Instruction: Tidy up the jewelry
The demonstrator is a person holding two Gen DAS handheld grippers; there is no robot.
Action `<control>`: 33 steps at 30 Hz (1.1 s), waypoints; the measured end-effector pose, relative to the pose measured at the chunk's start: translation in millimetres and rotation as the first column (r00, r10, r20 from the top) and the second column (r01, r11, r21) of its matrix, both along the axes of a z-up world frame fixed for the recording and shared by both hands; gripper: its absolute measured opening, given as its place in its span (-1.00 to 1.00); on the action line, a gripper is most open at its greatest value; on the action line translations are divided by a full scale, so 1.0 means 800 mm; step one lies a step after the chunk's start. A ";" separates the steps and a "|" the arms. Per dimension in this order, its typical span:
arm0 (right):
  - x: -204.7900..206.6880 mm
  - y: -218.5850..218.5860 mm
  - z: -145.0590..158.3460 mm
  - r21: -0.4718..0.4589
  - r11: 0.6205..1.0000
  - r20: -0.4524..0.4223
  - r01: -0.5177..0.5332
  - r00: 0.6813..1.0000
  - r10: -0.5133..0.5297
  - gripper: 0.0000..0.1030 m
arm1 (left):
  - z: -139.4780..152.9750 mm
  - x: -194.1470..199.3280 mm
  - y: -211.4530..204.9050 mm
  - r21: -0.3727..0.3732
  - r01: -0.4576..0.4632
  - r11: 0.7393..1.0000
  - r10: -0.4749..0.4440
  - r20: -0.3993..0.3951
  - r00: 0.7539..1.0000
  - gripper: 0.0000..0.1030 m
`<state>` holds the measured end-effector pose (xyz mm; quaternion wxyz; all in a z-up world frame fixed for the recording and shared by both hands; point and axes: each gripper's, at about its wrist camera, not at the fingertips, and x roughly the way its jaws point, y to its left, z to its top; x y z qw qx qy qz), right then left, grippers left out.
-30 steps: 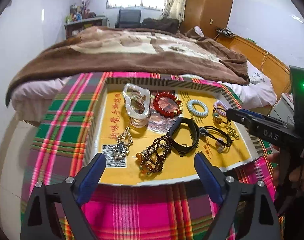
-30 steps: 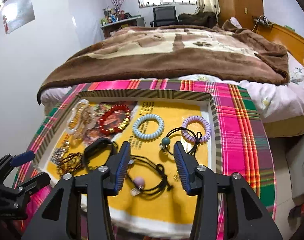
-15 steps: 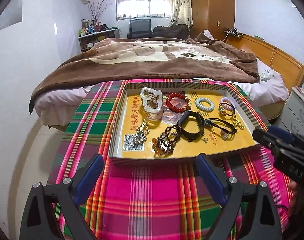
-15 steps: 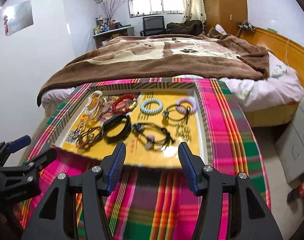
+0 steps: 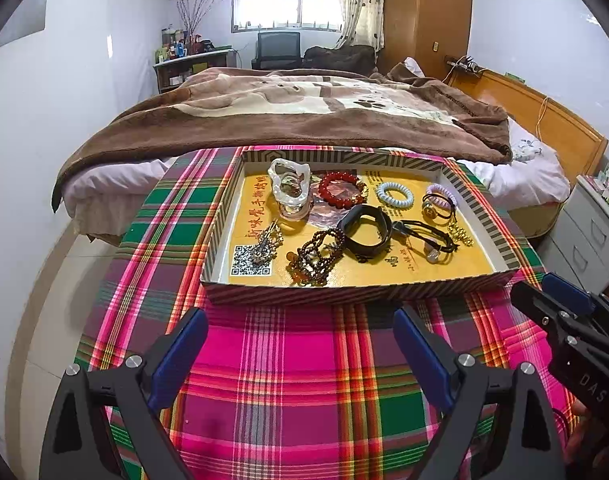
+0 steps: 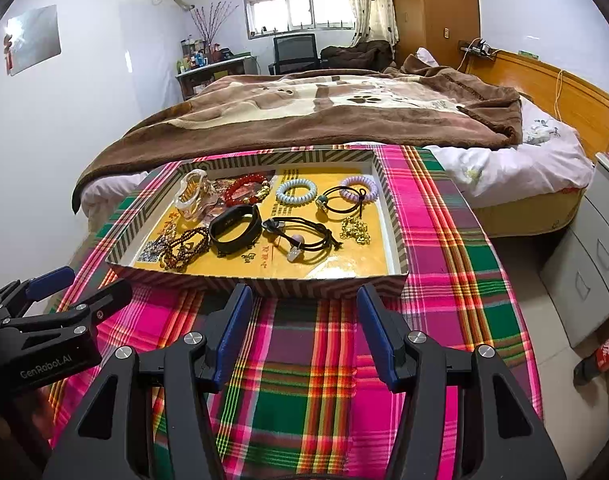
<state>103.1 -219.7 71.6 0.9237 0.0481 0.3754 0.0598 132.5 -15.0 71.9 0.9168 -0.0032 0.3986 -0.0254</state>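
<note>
Behind the plaid surface [image 5: 288,364] stands a bed. Both the left gripper [image 5: 300,344] and right gripper [image 6: 304,328] hover open and empty before the tray [image 5: 360,292] of jewelry; reaching in, the beaded bracelet [image 5: 316,254] and black cords [image 6: 304,236] may tangle.

A home bedroom: a bed [image 5: 304,112] with a brown blanket [image 5: 288,120] lies at 12 o'clock, a wooden wardrobe [image 5: 424,16] and curtained window [image 5: 284,10] behind it, a headboard [image 5: 544,120] at 2, drawers [image 5: 584,232] at 3.
</note>
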 end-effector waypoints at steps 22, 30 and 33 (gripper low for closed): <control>-0.011 0.007 -0.007 0.002 1.000 -0.005 -0.009 1.000 0.009 0.07 | -0.001 -0.003 -0.005 0.016 -0.005 1.000 0.005 -0.003 1.000 0.83; -0.013 0.008 -0.007 0.001 1.000 -0.005 -0.011 1.000 0.011 0.07 | -0.002 -0.003 -0.005 0.022 -0.005 1.000 0.005 -0.002 1.000 0.83; -0.012 0.008 -0.007 0.003 1.000 -0.009 -0.012 1.000 0.012 0.07 | -0.002 -0.004 -0.005 0.029 -0.006 1.000 0.006 -0.001 1.000 0.83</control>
